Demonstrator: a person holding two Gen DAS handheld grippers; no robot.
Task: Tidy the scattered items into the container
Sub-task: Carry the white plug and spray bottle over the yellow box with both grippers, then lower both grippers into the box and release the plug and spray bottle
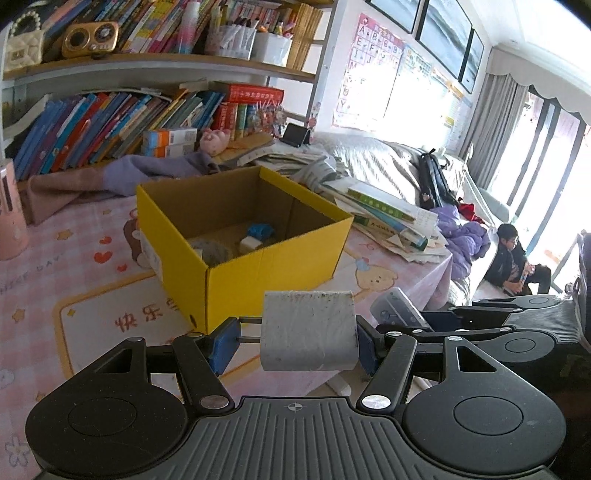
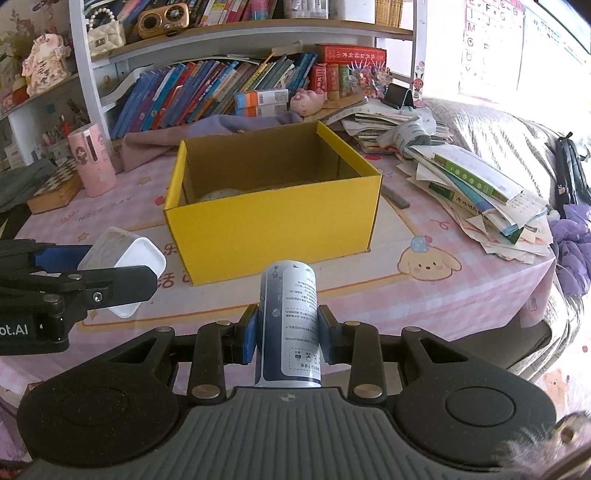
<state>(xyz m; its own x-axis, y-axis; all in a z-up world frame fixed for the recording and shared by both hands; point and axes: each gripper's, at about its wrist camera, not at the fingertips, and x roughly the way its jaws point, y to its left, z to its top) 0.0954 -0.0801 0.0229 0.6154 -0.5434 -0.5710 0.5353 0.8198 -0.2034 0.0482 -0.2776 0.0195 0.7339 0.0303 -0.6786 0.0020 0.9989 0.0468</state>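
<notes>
We're looking at a bright yellow box (image 2: 273, 225) with a plain brown inside, mid-frame. The tablecloth (image 2: 443, 295) under it is showing pink checks with cartoon puppies and red hearts. The left gripper (image 1: 301, 339) is sporting blue pads around a grubby white tub (image 1: 308, 330); the right gripper (image 2: 287, 336) is wearing blue pads around a white-and-navy can (image 2: 290, 325). A pale pink cylinder (image 2: 92, 164) is sitting upper left.

We see a pink tablecloth (image 2: 424, 306) printed with a cartoon puppy (image 2: 428, 263). A pink cylindrical holder (image 2: 92, 164) stands upright beside a chessboard (image 2: 55, 188). A heap of books and papers (image 2: 476, 188) lies at the right. Behind, leaning books (image 2: 207, 92) fill a shelf; a gold radio (image 2: 164, 20) sits above.
</notes>
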